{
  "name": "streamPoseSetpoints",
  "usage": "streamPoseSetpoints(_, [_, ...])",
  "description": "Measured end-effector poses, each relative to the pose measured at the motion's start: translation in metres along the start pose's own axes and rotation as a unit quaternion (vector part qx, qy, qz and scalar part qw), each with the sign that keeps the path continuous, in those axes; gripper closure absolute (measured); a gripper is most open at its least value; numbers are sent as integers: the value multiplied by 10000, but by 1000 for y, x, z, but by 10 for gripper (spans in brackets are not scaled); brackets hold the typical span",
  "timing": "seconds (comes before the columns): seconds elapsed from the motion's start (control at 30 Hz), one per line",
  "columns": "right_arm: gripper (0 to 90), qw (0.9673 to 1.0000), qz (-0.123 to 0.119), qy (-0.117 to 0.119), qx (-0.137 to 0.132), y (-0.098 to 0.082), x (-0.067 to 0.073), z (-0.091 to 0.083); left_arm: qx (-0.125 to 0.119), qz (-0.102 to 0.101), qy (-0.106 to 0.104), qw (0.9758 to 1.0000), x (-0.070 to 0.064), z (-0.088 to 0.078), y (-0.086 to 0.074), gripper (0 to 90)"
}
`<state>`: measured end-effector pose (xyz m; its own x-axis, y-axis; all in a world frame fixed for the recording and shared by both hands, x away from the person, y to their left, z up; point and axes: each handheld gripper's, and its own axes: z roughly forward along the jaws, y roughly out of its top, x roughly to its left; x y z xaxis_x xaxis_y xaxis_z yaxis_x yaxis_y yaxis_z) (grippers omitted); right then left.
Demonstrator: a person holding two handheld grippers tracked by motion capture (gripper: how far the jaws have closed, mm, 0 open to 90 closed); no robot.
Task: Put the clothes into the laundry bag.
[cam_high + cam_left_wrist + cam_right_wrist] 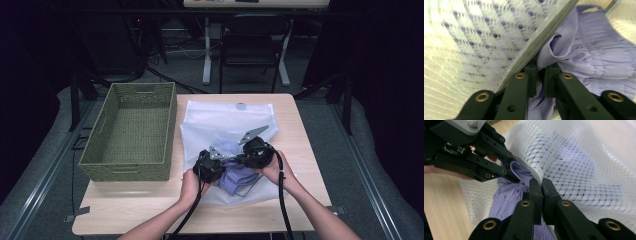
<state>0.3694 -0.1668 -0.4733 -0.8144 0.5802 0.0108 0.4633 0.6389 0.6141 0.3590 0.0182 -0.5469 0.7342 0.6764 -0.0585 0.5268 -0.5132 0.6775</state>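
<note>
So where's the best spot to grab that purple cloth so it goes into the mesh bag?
Probably the bunched fold of the purple cloth nearest the bag's open edge, coming in from the person's side. It stands up in a thick ridge, so jaws can pinch it. The left hand-held gripper is shut on it there; the right hand-held gripper pinches the mesh bag.

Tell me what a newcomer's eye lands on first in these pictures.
First, the two black grippers meeting at the near middle of the table: the left gripper is pinched on a purple cloth, and the right gripper is clamped on the edge of a white mesh bag that the cloth is half inside. Next, the green woven basket standing to the left of the bag.
</note>
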Motion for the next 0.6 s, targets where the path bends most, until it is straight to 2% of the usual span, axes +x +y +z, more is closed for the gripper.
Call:
streamPoseSetpoints(0.17, [882, 10000, 21, 7, 86, -3, -3, 4, 127, 28, -202, 9997, 1, -6, 2, 634])
streamPoseSetpoints(0.2, [882, 10000, 41, -15, 54, -3, -3, 4, 147, 55, -226, 9996, 0, -8, 2, 615])
streamPoseSetpoints(0.27, [882, 10000, 44, -25, 50, -4, -3, 4, 197, 73, -250, 9995, -3, -14, 2, 515])
streamPoseSetpoints(0.37, [882, 10000, 61, -31, 43, -4, -3, 3, 182, 168, -314, 9992, -8, -25, 2, 433])
streamPoseSetpoints(0.47, [882, 10000, 50, -8, 40, -4, -4, 2, 116, 296, -335, 9989, -15, -34, 1, 374])
streamPoseSetpoints(0.6, [882, 10000, 63, -4, 46, -3, -2, 4, 209, 399, -468, 9979, -25, -27, -1, 333])
